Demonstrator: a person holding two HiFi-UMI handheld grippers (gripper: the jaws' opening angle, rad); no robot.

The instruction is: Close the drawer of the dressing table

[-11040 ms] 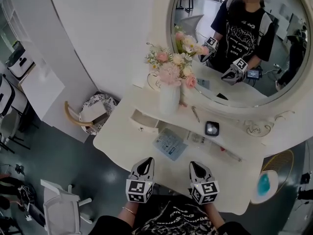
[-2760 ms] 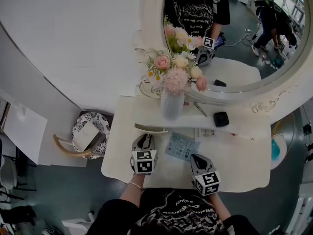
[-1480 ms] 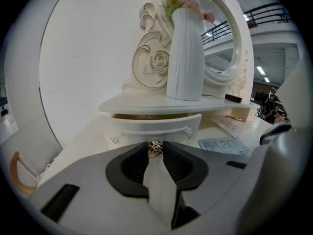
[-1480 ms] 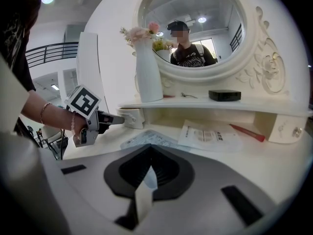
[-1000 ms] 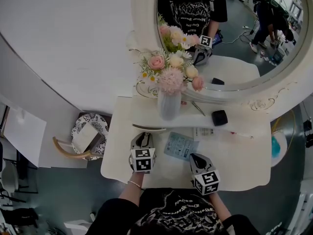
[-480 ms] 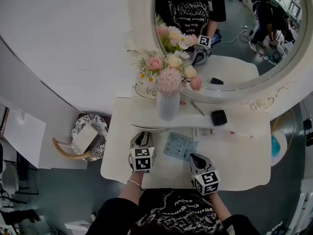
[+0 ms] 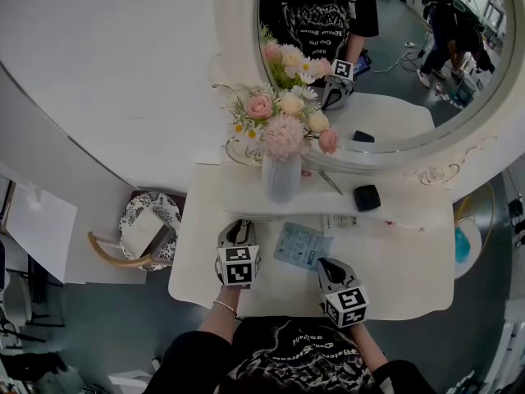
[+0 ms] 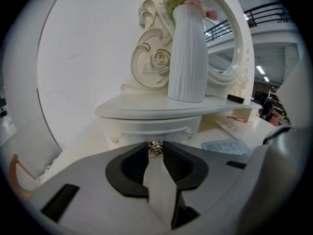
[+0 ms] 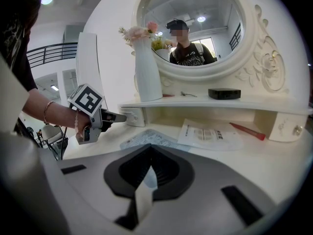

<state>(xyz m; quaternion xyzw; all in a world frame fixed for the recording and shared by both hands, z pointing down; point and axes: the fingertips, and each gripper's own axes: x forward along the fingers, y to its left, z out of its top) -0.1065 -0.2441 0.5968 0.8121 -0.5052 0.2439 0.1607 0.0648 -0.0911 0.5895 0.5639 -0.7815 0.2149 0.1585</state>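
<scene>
The left gripper (image 7: 238,228) has its jaws partly apart, clamped on the knob (image 8: 155,148) (small, metal) of the drawer (image 8: 156,127), which sits pushed in under the shelf (image 8: 146,109). The right gripper (image 9: 150,148) has its 2 jaws meeting at the tips, empty, above the table (image 9: 274,165).

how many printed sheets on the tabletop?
2: a bluish printed sheet nearer the person, and a white leaflet just behind it at the shelf edge. Others may be hidden under the shelf.
</scene>
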